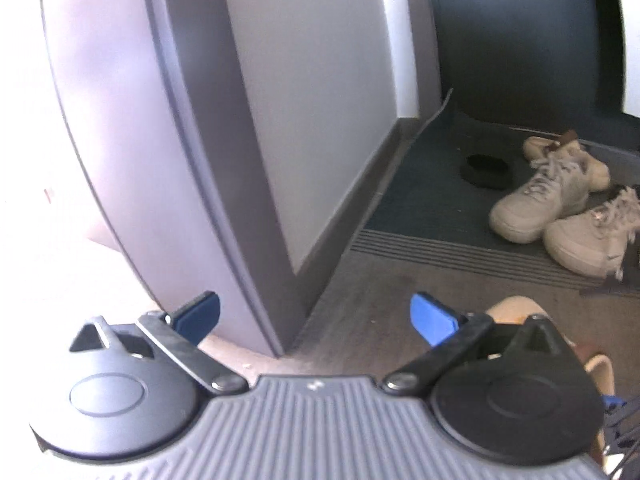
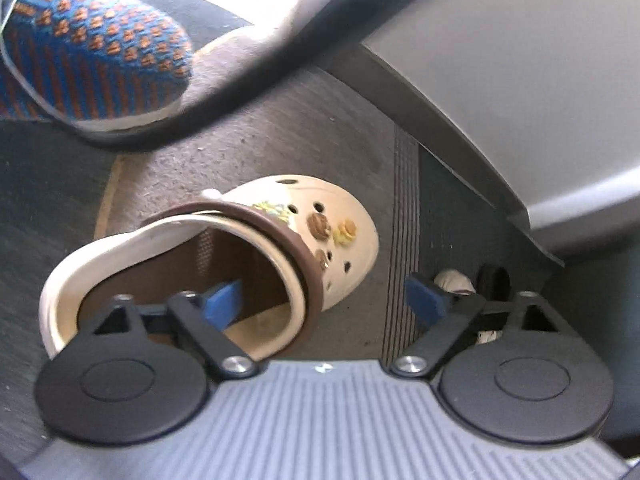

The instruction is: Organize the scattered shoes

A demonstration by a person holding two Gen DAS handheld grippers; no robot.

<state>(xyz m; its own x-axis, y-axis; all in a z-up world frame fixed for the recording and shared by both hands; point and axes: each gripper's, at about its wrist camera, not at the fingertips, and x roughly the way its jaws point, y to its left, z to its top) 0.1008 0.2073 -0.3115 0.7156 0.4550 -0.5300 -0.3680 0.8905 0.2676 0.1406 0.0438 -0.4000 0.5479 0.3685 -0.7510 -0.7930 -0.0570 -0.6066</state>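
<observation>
Right gripper (image 2: 324,300), jaws wide and empty, straddles the side wall of a cream clog (image 2: 224,248) lying on the floor, one finger inside it, placed for a pinch. Left gripper (image 1: 316,316) hangs wide, empty. Two sneakers (image 1: 560,208) sit paired on the mat (image 1: 420,200), beside a dark item, perhaps a slipper.

The clog (image 2: 240,256) is cream with a brown strap and brown lining, its toe dotted with yellow and brown charms. Beyond its heel, the knitted slipper (image 2: 92,52) carries blue and orange checks and stripes over a pale sole. Past the clog's toe, a dark teal mat (image 1: 420,200) with a striped grey edge bears off-white sneakers (image 1: 552,200) with grey-white laces, and both grippers' fingertips (image 2: 222,300) are blue on black linkages.
</observation>
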